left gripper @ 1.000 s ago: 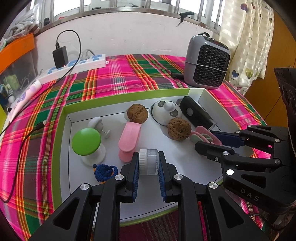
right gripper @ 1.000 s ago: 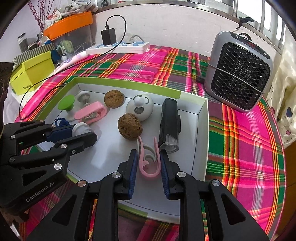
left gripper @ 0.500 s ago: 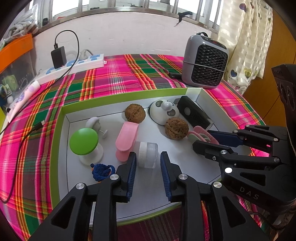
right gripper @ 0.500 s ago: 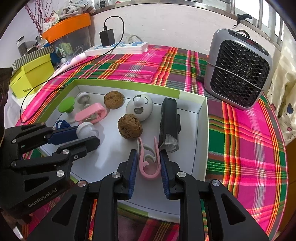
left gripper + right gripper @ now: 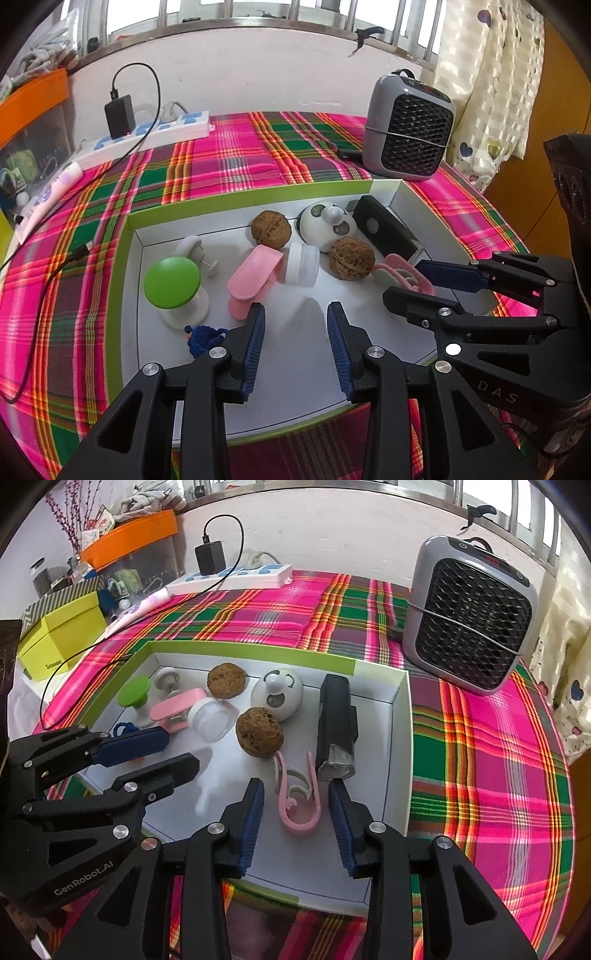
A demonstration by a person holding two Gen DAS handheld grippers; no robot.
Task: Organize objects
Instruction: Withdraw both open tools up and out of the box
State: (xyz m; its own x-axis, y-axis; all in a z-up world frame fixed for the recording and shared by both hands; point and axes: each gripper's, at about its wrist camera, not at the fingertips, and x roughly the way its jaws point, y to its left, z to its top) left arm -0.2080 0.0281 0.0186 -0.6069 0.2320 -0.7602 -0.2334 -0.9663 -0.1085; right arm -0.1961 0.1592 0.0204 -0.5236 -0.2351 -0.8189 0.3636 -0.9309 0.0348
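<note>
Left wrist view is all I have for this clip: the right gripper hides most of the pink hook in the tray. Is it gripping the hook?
Observer: No. The right wrist view shows the right gripper open, and the pink hook lies flat in the tray between its fingers with a gap on each side.
Operator: Does the hook touch anything else?
Observer: One far tip appears to rest against the nearer walnut.
Operator: Anything past the cloth's left edge?
Observer: A yellow-green box stands there.
</note>
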